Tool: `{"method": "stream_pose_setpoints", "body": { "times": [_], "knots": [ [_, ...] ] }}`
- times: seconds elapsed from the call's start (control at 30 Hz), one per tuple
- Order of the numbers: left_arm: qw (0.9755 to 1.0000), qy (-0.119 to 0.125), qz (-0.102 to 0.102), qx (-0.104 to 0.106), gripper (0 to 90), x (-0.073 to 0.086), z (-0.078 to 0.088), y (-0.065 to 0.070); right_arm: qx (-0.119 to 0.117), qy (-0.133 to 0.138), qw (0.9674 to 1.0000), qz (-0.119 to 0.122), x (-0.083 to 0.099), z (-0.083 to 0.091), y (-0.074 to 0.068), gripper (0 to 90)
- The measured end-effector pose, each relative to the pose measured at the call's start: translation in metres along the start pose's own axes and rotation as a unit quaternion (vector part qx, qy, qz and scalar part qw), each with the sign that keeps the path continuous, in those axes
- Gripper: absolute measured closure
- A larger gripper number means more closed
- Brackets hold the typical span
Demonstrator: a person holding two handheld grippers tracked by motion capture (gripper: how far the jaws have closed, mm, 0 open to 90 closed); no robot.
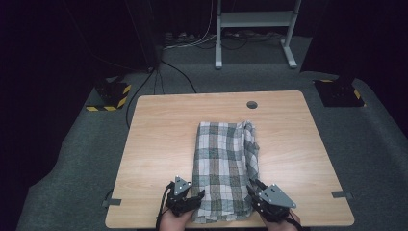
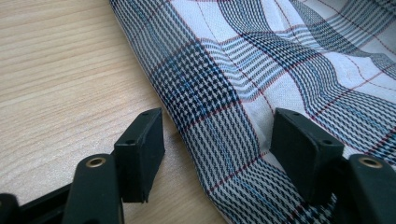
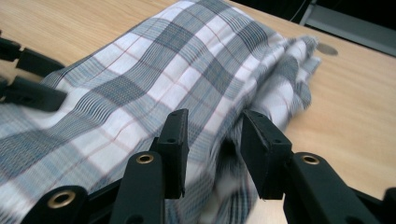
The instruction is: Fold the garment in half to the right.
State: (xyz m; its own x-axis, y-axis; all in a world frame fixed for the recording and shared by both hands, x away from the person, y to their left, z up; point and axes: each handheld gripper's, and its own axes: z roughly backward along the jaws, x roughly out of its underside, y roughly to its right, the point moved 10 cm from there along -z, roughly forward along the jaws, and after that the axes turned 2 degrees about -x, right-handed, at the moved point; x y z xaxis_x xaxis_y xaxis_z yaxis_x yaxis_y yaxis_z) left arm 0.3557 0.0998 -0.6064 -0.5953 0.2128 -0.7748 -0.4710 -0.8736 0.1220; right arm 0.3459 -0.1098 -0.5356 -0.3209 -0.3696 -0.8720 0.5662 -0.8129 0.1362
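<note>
Overhead and two close views share the cloth (image 1: 223, 163).

Each of the person's hands carries a matte black, two-jaw handheld gripper: the left gripper (image 1: 198, 195) and the right gripper (image 1: 251, 187) are both topped by a grey three-cornered metal plate with small dark screw heads at its corners, and a thin black cable trails from the left one towards the table's near edge. In the left gripper view the jaws are blocky black rectangular pads (image 2: 141, 153) with small recessed holes in their sides, carried on rounded black links that each hold a brass-coloured ringed rivet. The right gripper view shows the same black pads (image 3: 173, 150) and brass-ringed links.
</note>
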Motion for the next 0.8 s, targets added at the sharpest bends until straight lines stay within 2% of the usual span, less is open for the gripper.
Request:
{"method": "stream_pose_setpoints", "body": {
  "times": [0.1, 0.13, 0.17, 0.27, 0.3, 0.37, 0.53, 0.7, 0.8],
  "knots": [
    [1.0000, 0.000, 0.003, 0.005, 33.4, 0.000, 0.001, 0.000, 0.001, -0.014, 0.9998, 0.017, -0.010, -0.018, 0.003, 63.6],
    [1.0000, 0.000, 0.003, 0.006, 33.4, 0.000, 0.001, 0.000, 0.001, -0.031, 0.9992, 0.027, -0.010, -0.032, 0.005, 66.8],
    [1.0000, 0.000, 0.003, 0.006, 33.4, 0.001, 0.001, 0.000, 0.001, -0.031, 0.9992, 0.027, -0.010, -0.032, 0.005, 66.8],
    [1.0000, 0.001, 0.005, 0.008, 33.3, 0.000, 0.001, 0.001, 0.003, -0.063, 0.9973, 0.039, 0.004, -0.048, 0.008, 69.6],
    [0.9999, 0.001, 0.006, 0.008, 33.2, 0.000, 0.001, 0.001, 0.003, -0.073, 0.9967, 0.034, 0.012, -0.052, 0.011, 69.6],
    [0.9999, 0.002, 0.007, 0.010, 33.3, 0.000, 0.001, 0.001, 0.007, -0.078, 0.9967, 0.020, 0.021, -0.053, 0.017, 69.6],
    [0.9999, 0.001, 0.006, 0.011, 32.8, 0.000, 0.001, 0.001, 0.010, -0.075, 0.9969, -0.019, 0.038, -0.045, 0.031, 69.9],
    [0.9999, 0.001, 0.003, 0.010, 31.3, 0.001, 0.001, 0.002, -0.004, -0.072, 0.9963, -0.047, 0.048, -0.044, 0.036, 70.9],
    [0.9997, 0.010, -0.001, 0.022, 29.7, -0.001, 0.003, 0.005, -0.022, -0.077, 0.9943, -0.071, 0.055, -0.049, 0.036, 70.7]
  ]
}}
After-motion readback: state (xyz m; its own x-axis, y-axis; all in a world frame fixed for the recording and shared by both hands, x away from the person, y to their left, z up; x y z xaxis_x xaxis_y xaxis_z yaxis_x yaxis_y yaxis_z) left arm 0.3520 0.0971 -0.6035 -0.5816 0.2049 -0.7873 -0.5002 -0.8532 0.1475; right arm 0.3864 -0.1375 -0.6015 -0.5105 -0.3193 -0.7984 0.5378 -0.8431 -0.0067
